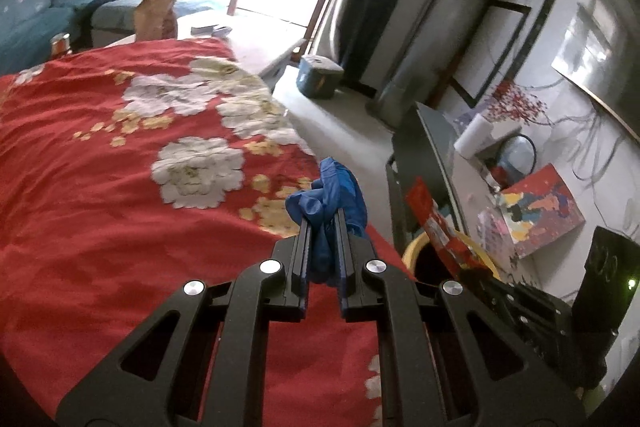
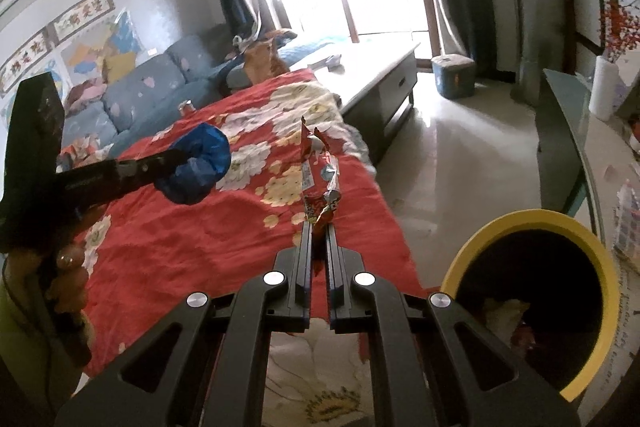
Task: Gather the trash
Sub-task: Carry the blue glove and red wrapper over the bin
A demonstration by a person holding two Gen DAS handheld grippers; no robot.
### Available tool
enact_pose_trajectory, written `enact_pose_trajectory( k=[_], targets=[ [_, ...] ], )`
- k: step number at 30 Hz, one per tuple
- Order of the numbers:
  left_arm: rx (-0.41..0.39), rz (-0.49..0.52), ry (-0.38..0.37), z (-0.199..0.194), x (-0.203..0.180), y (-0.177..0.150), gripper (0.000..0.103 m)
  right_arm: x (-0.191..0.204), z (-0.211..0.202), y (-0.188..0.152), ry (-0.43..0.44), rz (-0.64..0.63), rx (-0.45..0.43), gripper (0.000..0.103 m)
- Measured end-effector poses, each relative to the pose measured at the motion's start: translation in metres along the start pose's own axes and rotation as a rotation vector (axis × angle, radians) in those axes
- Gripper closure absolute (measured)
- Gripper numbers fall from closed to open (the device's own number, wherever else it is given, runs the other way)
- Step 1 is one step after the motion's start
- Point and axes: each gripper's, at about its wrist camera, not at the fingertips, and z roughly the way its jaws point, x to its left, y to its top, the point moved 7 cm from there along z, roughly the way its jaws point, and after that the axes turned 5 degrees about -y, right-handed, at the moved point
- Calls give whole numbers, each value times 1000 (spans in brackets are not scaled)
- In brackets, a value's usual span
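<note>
Red floral cloth (image 1: 120,187) covered worktop, spread under both grippers. Yellow-rimmed bin (image 2: 532,223) stood at cloth's right edge, low right of right gripper; pale crumpled scraps and something red lay inside, dark interior otherwise. Left gripper (image 1: 323,217) pinched crumpled blue glove (image 1: 332,191), bunched between and beyond fingertips, held above cloth. Right gripper (image 2: 319,227) pinched red snack wrapper (image 2: 320,171), sticking upward beyond fingertips, left of bin.

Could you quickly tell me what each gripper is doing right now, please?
Left gripper: closed on a crumpled blue glove.
Right gripper: closed on a red snack wrapper, near the yellow-rimmed bin.
</note>
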Motion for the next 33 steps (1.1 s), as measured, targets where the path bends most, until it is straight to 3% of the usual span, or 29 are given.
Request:
enact_pose_trajectory(
  k=[33],
  targets=[
    [132,295,-141,54,-151,-52,97,-125,-55,-24,-157,198,-67,97]
  ],
)
